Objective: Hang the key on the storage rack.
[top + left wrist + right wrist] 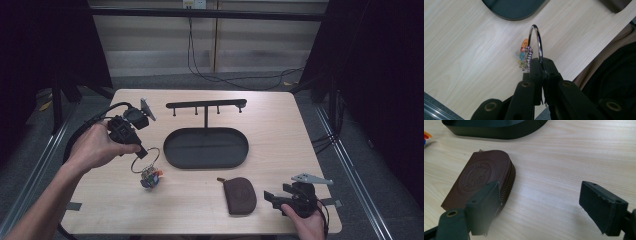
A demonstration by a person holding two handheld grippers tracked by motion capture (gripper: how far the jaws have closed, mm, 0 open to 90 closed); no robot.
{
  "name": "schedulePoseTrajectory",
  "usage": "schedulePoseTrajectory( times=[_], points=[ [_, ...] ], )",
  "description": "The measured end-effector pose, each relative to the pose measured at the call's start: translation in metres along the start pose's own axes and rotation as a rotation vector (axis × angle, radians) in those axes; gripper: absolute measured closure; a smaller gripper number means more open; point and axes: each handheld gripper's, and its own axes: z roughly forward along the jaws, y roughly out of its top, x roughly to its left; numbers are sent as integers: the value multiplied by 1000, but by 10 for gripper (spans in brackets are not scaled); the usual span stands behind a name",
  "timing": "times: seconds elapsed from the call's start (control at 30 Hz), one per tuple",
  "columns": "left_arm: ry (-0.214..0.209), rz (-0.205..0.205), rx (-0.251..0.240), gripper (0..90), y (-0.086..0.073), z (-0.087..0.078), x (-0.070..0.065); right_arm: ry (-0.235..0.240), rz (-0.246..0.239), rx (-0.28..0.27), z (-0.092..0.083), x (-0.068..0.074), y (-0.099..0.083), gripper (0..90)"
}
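Pinching key ring (537, 41) btwn L gripper (543, 71) jaws, charms hanging below.

L gripper (141, 152) – jaws clamped tight, tilted down, L forearm reaching in from bottom-left. R gripper (272, 197) – jaws wide apart, low at near edge, R hand (306, 223) behind it.

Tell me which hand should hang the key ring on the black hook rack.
Left. The left claw is shut on the key ring, next to the oval tray that carries the hook rack. The right claw stands open, holding nothing, beside the brown pouch.
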Motion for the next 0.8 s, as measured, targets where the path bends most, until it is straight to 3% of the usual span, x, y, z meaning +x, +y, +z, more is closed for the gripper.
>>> schedulePoseTrajectory(
  times=[0.4,0.5,0.57,0.8],
  points=[
    [9,0,15,877,13,-15,-2,2,-1,6,0,0,0,167],
    [13,-4,0,877,17,-18,-1,2,-3,3,0,0,0,167],
    [-8,10,7,876,20,-19,-1,3,-1,5,0,0,0,167],
    [-4,23,17,877,37,-25,-3,2,-4,2,-1,0,0,167]
  ],
)
